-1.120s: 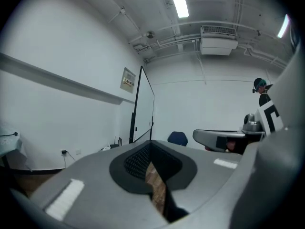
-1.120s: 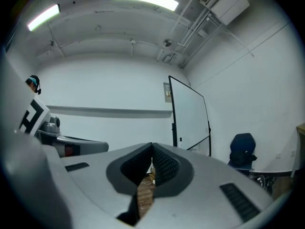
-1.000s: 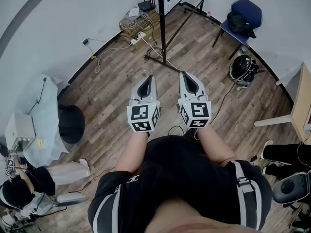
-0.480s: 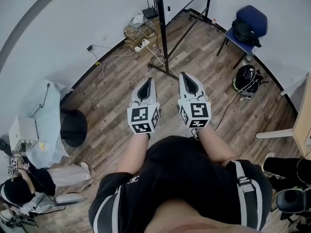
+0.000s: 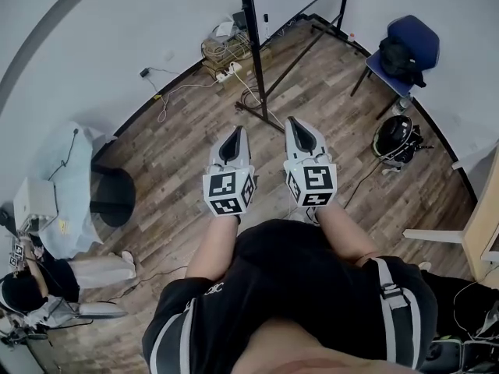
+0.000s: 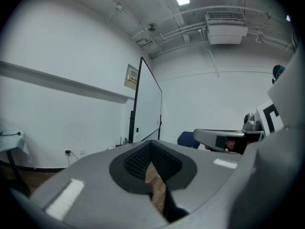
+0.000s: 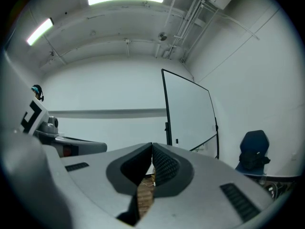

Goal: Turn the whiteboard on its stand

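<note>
Right now the person is carrying the grey left gripper [image 5: 236,133] and the matching right gripper [image 5: 299,127] side by side at waist level. Each is pressing its jaws together on nothing (likely just readied for the approach). Ahead at twelve o'clock, well apart, the black-framed white whiteboard [image 7: 189,118] is standing untouched on its black metal stand [image 5: 256,76]. Brown wood-plank floor [image 5: 171,154] is stretching to the white walls, with a blue chair [image 5: 405,41] sitting at two o'clock.

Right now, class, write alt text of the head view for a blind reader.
From above, a person holds the left gripper and right gripper, both shut and empty, over a wood floor, pointing at the whiteboard stand ahead.
</note>
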{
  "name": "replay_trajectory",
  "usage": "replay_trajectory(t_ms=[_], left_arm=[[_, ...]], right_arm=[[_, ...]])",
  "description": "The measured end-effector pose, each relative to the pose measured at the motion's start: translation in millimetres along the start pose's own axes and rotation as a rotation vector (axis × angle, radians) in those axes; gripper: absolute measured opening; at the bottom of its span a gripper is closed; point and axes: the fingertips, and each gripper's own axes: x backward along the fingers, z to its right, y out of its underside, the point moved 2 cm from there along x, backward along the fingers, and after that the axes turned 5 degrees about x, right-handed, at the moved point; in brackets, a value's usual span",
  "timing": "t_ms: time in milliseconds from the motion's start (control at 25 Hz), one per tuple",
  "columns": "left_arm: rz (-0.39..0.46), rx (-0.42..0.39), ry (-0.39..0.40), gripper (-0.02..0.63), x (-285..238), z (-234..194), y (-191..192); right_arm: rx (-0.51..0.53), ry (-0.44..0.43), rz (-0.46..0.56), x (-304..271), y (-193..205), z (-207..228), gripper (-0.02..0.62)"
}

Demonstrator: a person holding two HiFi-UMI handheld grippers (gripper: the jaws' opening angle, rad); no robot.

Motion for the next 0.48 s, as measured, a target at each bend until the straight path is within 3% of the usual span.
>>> replay_trajectory(t_ms=[480], left_arm=[[0.007, -0.020, -0.052, 0.009, -42.8, 82.9, 4.3]], right_arm=[[-0.032, -0.059, 0.015, 12.3, 4.9, 93.6, 0.006]])
